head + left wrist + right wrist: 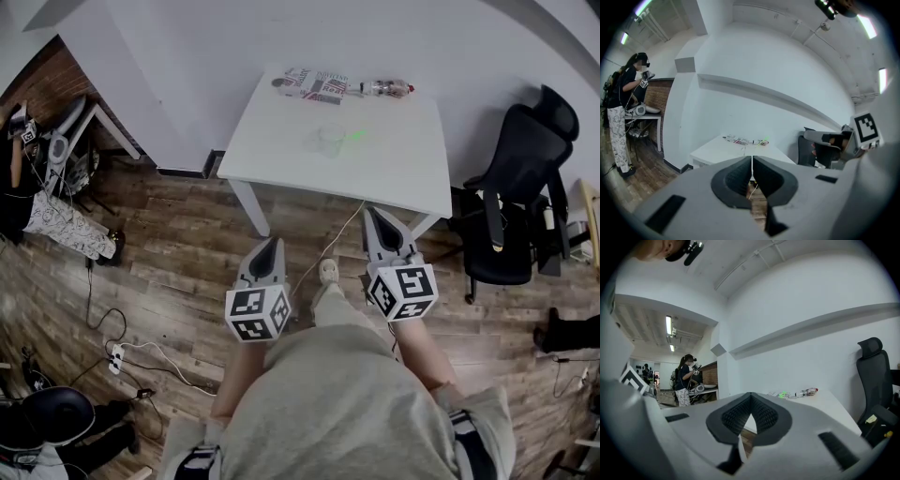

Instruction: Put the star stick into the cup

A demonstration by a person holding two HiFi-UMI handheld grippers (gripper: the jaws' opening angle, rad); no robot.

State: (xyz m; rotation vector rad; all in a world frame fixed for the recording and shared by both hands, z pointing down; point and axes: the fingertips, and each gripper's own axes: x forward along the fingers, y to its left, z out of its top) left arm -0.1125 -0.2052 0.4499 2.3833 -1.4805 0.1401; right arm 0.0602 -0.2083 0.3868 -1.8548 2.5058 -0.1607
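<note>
A clear cup [330, 140] stands on the white table [394, 173], and the green star stick [359, 137] lies just to its right. Both grippers hang over the wooden floor, short of the table's near edge. My left gripper [273, 242] is shut and holds nothing, its jaws pressed together in the left gripper view [752, 159]. My right gripper [372, 212] is also shut and empty [750, 395]. The star stick shows as a small green patch far off in the right gripper view [783, 394].
A plastic bottle [384, 89] and a printed packet [314, 84] lie along the table's far edge. A black office chair [523, 187] stands to the right. Cables [122, 352] trail on the floor. A person [621, 117] stands by a far desk.
</note>
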